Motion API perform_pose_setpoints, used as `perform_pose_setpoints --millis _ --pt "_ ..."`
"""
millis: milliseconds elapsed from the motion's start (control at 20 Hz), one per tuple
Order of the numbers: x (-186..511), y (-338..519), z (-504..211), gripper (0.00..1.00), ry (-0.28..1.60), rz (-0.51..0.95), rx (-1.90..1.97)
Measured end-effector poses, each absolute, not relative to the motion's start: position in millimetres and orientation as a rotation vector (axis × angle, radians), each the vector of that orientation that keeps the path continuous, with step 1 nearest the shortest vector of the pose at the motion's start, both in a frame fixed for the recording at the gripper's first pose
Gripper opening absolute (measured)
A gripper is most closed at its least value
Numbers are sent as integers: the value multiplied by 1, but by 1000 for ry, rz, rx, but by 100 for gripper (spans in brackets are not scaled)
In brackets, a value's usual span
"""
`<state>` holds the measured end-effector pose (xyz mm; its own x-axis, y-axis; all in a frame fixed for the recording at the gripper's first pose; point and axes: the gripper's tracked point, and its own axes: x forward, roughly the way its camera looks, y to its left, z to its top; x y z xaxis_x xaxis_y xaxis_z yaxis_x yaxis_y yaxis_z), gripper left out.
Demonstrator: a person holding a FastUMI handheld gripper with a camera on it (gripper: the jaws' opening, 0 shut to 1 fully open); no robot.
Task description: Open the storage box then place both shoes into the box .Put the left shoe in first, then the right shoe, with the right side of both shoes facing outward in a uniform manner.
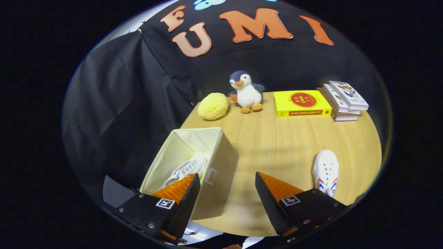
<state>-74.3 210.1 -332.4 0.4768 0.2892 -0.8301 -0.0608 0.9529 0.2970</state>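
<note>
A cream fabric storage box (221, 162) stands open on the wooden table, just ahead of my left finger. One white sneaker (188, 167) lies inside it against the near wall. The other white shoe (326, 171), with red and blue stripes near its toe, rests on the table beyond my right finger, toe pointing toward me. My gripper (228, 181) hovers above the table's near edge, open wide, with nothing between its fingers. The left finger overlaps the box's near corner in the view.
At the back of the table (277, 145) sit a yellow round plush (213, 106), a penguin toy (245, 91), a yellow book (300, 103) and a stack of books (344, 100). Black cloth walls the booth behind and to the left.
</note>
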Motion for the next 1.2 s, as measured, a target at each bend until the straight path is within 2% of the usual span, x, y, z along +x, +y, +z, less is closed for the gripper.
perform_pose_setpoints --millis 350,550,950,1150,1200 --pt "-126 68 -379 95 1152 -28 148" --pt "-152 19 -406 92 1229 -110 133" --pt "-168 -7 -458 80 1321 -103 195" --pt "-158 -10 -474 69 1320 -109 251" --pt "-160 -8 -476 64 1328 -94 258"
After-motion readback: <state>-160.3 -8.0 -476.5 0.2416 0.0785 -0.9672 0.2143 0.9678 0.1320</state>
